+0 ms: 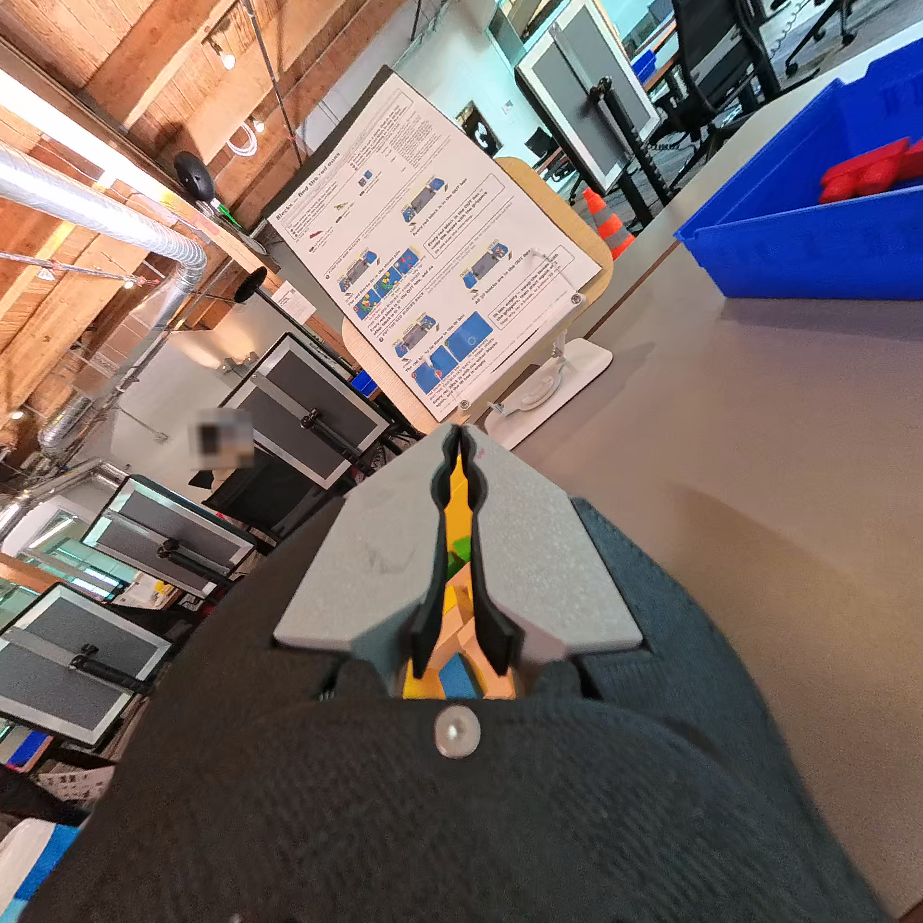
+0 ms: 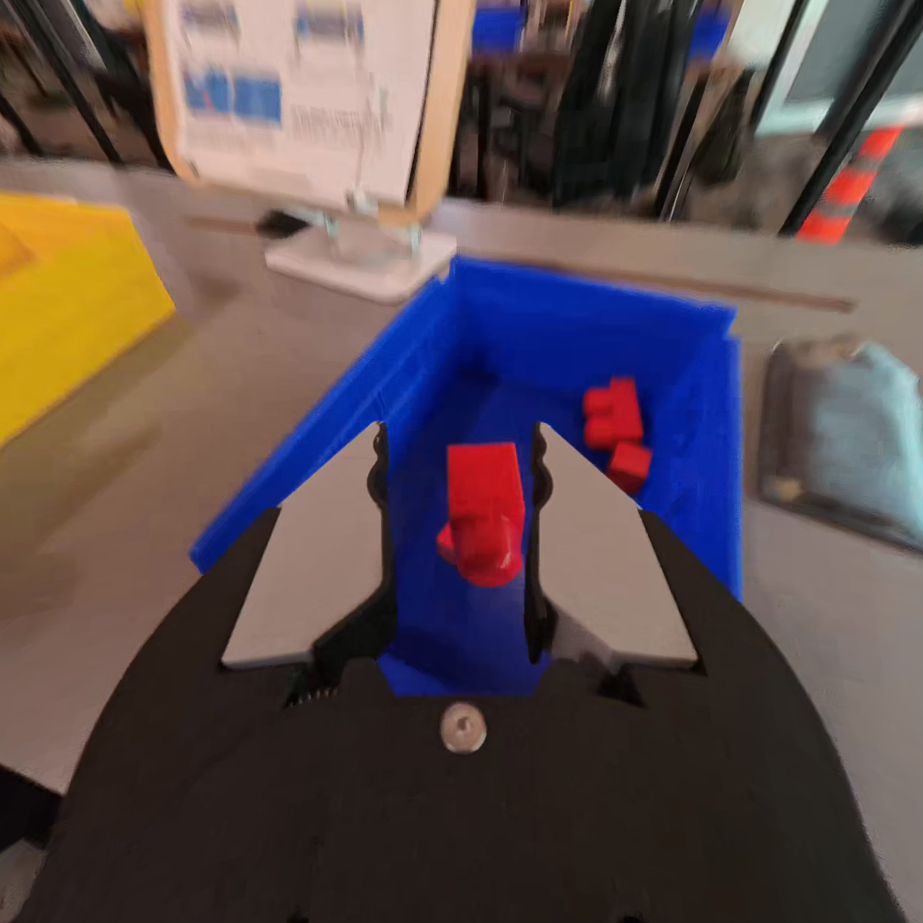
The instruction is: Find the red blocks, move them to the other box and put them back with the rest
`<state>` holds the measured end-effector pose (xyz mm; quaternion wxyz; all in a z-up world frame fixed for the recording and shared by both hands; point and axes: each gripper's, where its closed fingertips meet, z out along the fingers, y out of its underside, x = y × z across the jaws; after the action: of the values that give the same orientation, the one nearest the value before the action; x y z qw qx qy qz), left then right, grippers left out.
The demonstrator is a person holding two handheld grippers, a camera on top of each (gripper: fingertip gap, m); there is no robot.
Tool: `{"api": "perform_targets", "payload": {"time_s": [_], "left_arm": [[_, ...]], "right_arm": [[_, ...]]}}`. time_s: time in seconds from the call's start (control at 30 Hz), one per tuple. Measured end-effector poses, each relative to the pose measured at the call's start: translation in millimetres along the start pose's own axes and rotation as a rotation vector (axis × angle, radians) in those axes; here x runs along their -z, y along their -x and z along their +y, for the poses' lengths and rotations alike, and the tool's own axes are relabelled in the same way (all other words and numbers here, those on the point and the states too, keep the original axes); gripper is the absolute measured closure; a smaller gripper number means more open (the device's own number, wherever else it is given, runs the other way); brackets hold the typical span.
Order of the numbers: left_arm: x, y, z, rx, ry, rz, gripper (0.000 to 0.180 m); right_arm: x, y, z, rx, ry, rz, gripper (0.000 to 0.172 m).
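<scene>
Hovering over the blue bin (image 2: 549, 319), the right gripper (image 2: 459, 479) is shown w/ jaws spread wide; a red block (image 2: 482, 492) is seen between the pads w/ clear gaps at both sides, so nothing is gripped. A smaller red cluster (image 2: 617, 424) is seen at approx. 2 o'clock from the fingertips, near the bin's right wall. The view is motion-blurred.

The left gripper (image 1: 459, 434) is shown w/ tips closed together & nothing held; yellow, green & blue blocks (image 1: 457, 614) are glimpsed beneath it. The same bin is seen at 2 o'clock, red blocks inside.

Risks, as judged: the block could bounce or roll toward a wall if dropped from height; a finger could be snagged on the bin rim if withdrawn sideways.

Room: bare grey tabletop (image 2: 279, 379) is left at 9–10 o'clock before a yellow bin (image 2: 75, 299); an instruction-sheet stand (image 2: 359, 269) lies at 12 o'clock beyond the bin's far rim; a dark tray w/ a cloth (image 2: 844, 439) sits just beside the bin at 3 o'clock.
</scene>
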<state>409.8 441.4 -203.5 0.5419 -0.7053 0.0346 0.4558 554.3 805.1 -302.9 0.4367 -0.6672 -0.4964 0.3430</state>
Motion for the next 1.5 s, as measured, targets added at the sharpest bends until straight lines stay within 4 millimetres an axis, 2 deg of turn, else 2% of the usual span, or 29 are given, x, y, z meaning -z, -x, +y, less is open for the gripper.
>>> {"api": "perform_targets", "payload": {"time_s": [0.03, 0.1, 0.2, 0.3, 0.37, 0.47, 0.57, 0.63, 0.73, 0.8, 0.83, 0.9, 0.93, 1.0, 1.07, 1.1, 1.2, 1.3, 1.5], "left_arm": [[0, 1, 1, -0.004, 0.005, -0.001, 0.180], [-1, 2, 4, 0.001, 0.009, 0.004, 0.180], [-3, 7, 12, 0.051, 0.031, 0.018, 0.180], [-3, 22, 30, 0.105, 0.092, 0.012, 0.178], [1, 35, 44, 0.151, 0.140, 0.018, 0.170], [11, 60, 75, 0.243, 0.231, 0.036, 0.147], [22, 93, 112, 0.371, 0.291, -0.026, 0.143], [26, 101, 132, 0.450, 0.330, -0.020, 0.134], [24, 97, 144, 0.520, 0.348, 0.033, 0.125], [21, 85, 153, 0.512, 0.399, 0.081, 0.121], [19, 72, 157, 0.509, 0.435, 0.147, 0.128], [18, 29, 152, 0.519, 0.451, 0.380, 0.150], [17, 14, 150, 0.535, 0.446, 0.465, 0.151], [14, -1, 161, 0.564, 0.502, 0.527, 0.146], [12, -3, 172, 0.578, 0.563, 0.528, 0.140], [12, -5, 170, 0.594, 0.550, 0.545, 0.139], [17, -9, 145, 0.649, 0.437, 0.632, 0.139], [18, 6, 135, 0.679, 0.352, 0.586, 0.141], [3, 42, 148, 0.713, 0.323, 0.417, 0.146]], "right_arm": [[-6, -2, 8, -0.002, 0.036, 0.008, 0.117], [-4, -1, 2, 0.005, 0.003, 0.012, 0.119], [20, 7, -26, 0.022, -0.121, -0.006, 0.121], [44, 13, -44, 0.029, -0.190, -0.023, 0.123], [58, 19, -52, 0.029, -0.226, -0.041, 0.125], [75, 26, -65, 0.042, -0.283, -0.056, 0.128], [88, 32, -74, 0.057, -0.334, -0.061, 0.130], [92, 36, -78, 0.059, -0.356, -0.072, 0.132], [95, 40, -81, 0.059, -0.367, -0.085, 0.132], [94, 43, -81, 0.060, -0.366, -0.089, 0.132], [94, 44, -81, 0.061, -0.366, -0.094, 0.132], [92, 48, -81, 0.063, -0.365, -0.105, 0.132], [91, 49, -80, 0.065, -0.361, -0.108, 0.132], [87, 51, -78, 0.068, -0.347, -0.110, 0.132], [83, 54, -76, 0.068, -0.339, -0.121, 0.132], [81, 57, -75, 0.067, -0.335, -0.132, 0.132], [74, 68, -71, 0.063, -0.317, -0.180, 0.132], [65, 70, -68, 0.063, -0.295, -0.195, 0.132], [46, 63, -74, -0.019, -0.337, -0.243, 0.134]]}}
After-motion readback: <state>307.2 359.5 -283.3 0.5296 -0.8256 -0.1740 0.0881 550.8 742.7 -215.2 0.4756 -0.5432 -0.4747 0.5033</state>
